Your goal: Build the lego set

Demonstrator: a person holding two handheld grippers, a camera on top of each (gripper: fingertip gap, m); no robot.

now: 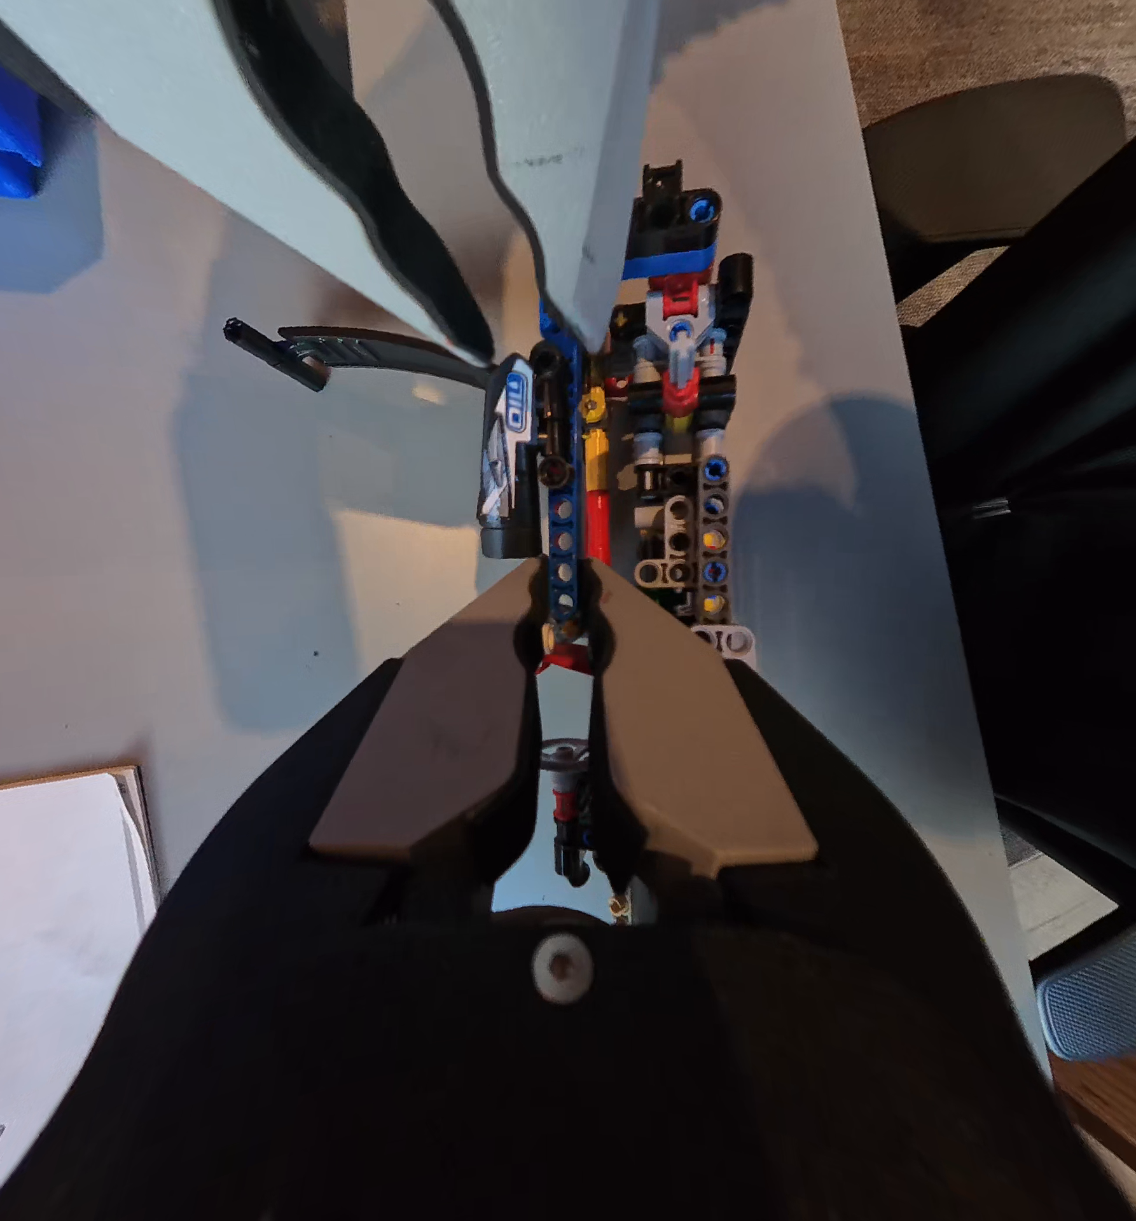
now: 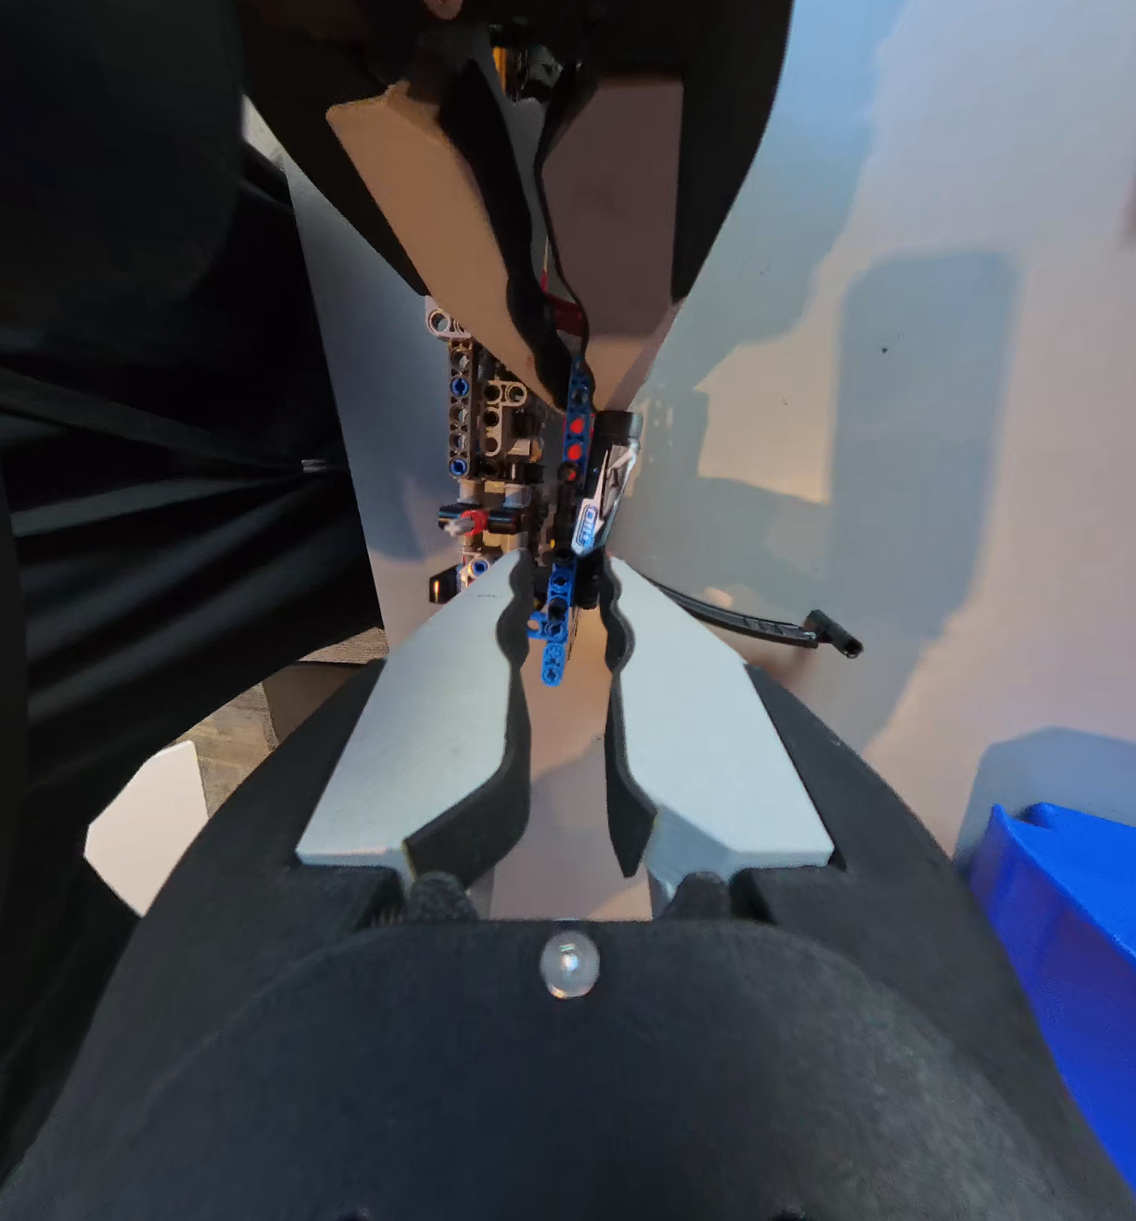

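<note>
Lego build [image 1: 678, 423] lies on the white table [image 1: 155, 462], w/ a long blue holed beam [image 1: 564, 528] running along its left side in the left wrist view. Both grippers meet on that beam from opposite ends.

Left gripper [image 1: 565, 594]: jaws narrow, clamped on the near end of the blue beam; beam sits right in the gap betw. the grey fingers [image 1: 459, 727], tips touching both its sides. Rest of the build extends fwd past the tips, mostly to the right of the gap.

Right gripper [image 2: 562, 581]: jaws narrow at the tips, pinching the other end of the same beam; light grey fingers [image 2: 433, 727] flank it, and the beam's loose blue end [image 2: 554, 661] pokes back into the gap. In the left wrist view this gripper comes in from the top, tips [image 1: 572, 317] down on the beam's far end.

Printed white/blue panel [image 1: 509, 436] sits just beside the beam, betw. the two sets of tips. Black curved piece w/ pin [image 1: 301, 350] lies on the table, apart from the build. Blue bin [image 2: 1081, 958] near the right gripper; booklet [image 1: 37, 925] at the table edge.
</note>
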